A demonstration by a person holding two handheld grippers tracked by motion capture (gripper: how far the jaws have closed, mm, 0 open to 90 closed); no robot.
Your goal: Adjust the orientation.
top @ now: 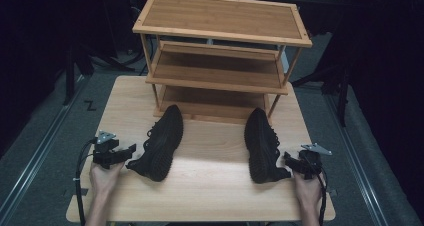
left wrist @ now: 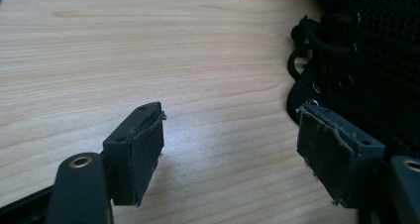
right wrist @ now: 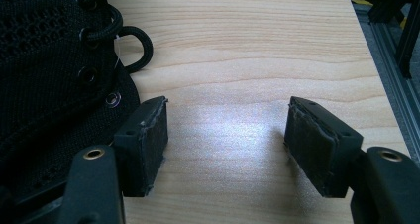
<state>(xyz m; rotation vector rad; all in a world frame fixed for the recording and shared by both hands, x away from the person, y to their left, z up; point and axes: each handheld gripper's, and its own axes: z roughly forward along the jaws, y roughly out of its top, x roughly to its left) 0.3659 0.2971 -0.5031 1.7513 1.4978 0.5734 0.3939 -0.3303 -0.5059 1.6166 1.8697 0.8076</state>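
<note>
On the wooden table point(top: 210, 186), left gripper point(top: 131, 151) and right gripper point(top: 289, 159) gape.

A light wooden table point(top: 210, 186) carries two black shoes point(top: 161, 142) point(top: 263, 145) and a bamboo shelf rack point(top: 220, 51).

You have two black shoes point(top: 161, 143) point(top: 263, 146), one three-tier wooden rack point(top: 220, 56), one table point(top: 210, 191) and two grippers point(top: 131, 150) point(top: 289, 158).

Looks like a recording lab or studio: black-draped surroundings, grey floor with metal rails point(top: 40, 151), stand legs point(top: 68, 81), 1 lit wooden table point(top: 210, 186).
</note>
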